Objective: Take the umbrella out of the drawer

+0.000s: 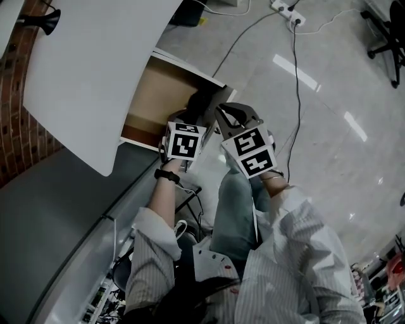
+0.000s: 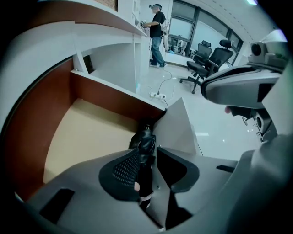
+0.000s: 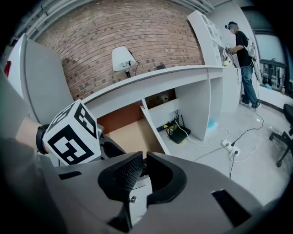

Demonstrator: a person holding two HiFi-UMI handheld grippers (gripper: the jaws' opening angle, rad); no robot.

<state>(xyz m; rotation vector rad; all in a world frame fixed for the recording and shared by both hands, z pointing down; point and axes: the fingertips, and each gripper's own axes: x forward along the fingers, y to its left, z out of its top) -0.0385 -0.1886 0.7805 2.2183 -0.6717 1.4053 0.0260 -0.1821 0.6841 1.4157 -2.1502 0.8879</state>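
- Red-brown brick wall [image 1: 16,126]: far left, behind the desk.
- White curved desk top [image 1: 82,69]: overhangs the drawer from the left.
- Pulled-out drawer with tan floor and white walls [image 1: 155,95]: open below the desk top.
- Black folded umbrella [image 2: 145,141]: lies in the drawer's far corner, against the white wall panel [image 2: 176,128], which crowds it on the right.
- Left hand [image 1: 172,166]: black wristband, striped sleeve rolled back, reaching into the drawer.
- Left gripper [image 2: 147,153]: points steeply down at the drawer floor. The jaws stand a little apart, with the umbrella showing in the gap between them. It is not seen clamped.
- Right gripper [image 3: 144,155]: just beside the left one, its marker cube close against the left cube, slanting down over the drawer's edge. The jaws are all but together with nothing between them.
- Glossy grey floor [image 1: 329,114]: to the right of the drawer.
- White power strip with trailing cables [image 1: 288,11]: on the floor, upper right.
- Black office chair [image 1: 386,38]: far right.
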